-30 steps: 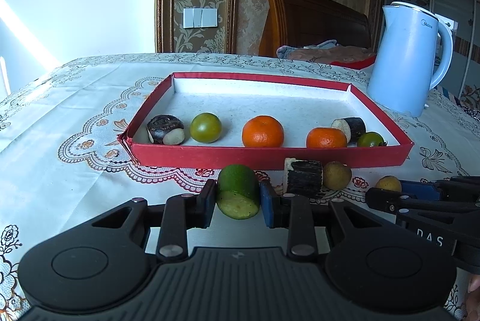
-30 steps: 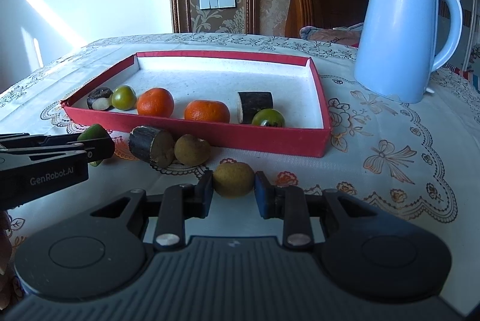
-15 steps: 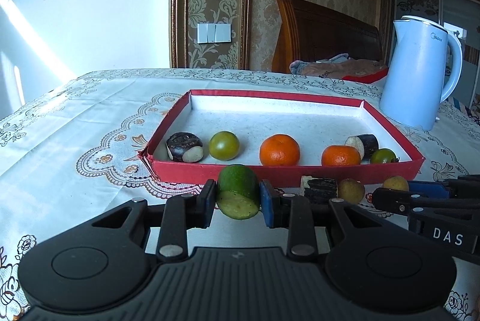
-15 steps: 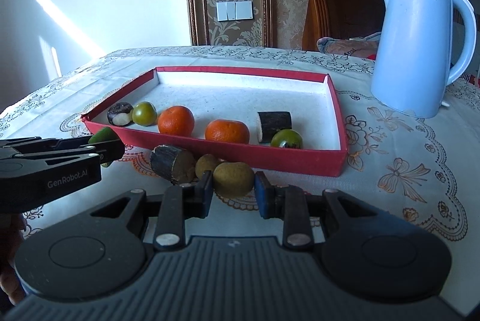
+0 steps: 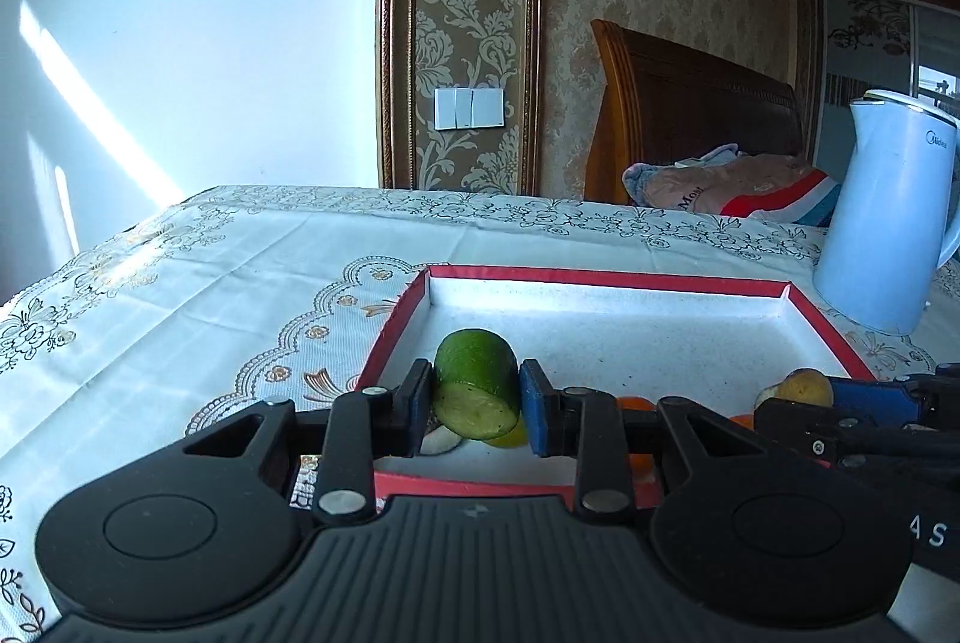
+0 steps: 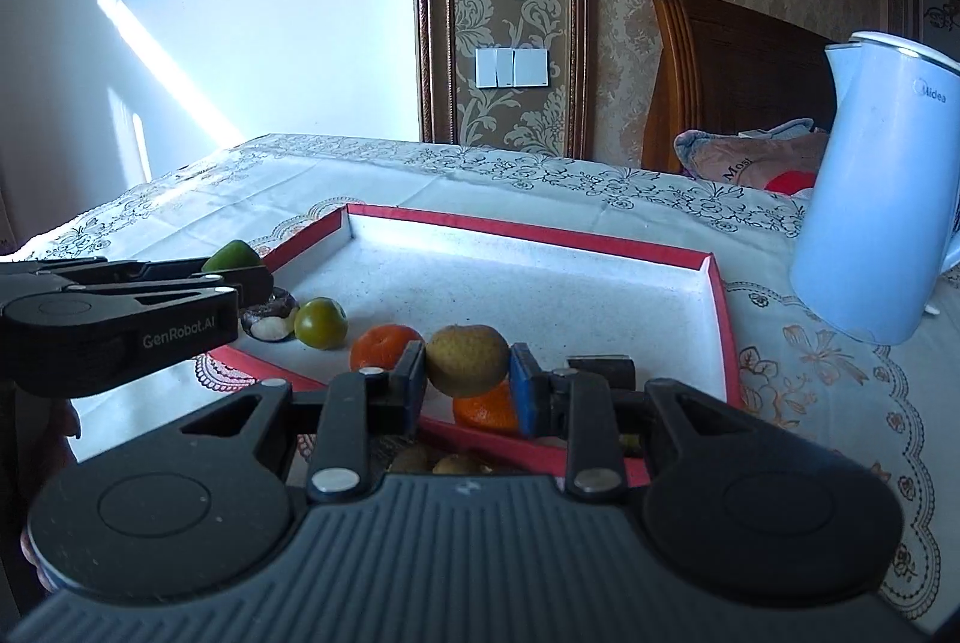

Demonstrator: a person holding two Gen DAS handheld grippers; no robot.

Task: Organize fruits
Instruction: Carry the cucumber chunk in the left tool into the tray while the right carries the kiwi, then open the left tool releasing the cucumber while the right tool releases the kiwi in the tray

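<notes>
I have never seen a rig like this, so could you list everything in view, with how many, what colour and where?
tray: one, red rim, white floor, on the table.
oranges: two, orange, near edge of the tray.
round green fruit: one, left part of the tray.
dark piece with white flesh: one, tray's left corner.
dark cut chunk: one, right part of the tray.
green cut fruit: one, between the left fingers.
brownish fruit: one, between the right fingers.
kettle: one, pale blue, right of the tray.
tablecloth: one, white, patterned.
wall switch: one, white.
left gripper: black, shut on fruit.
right gripper: black, shut on fruit.
</notes>
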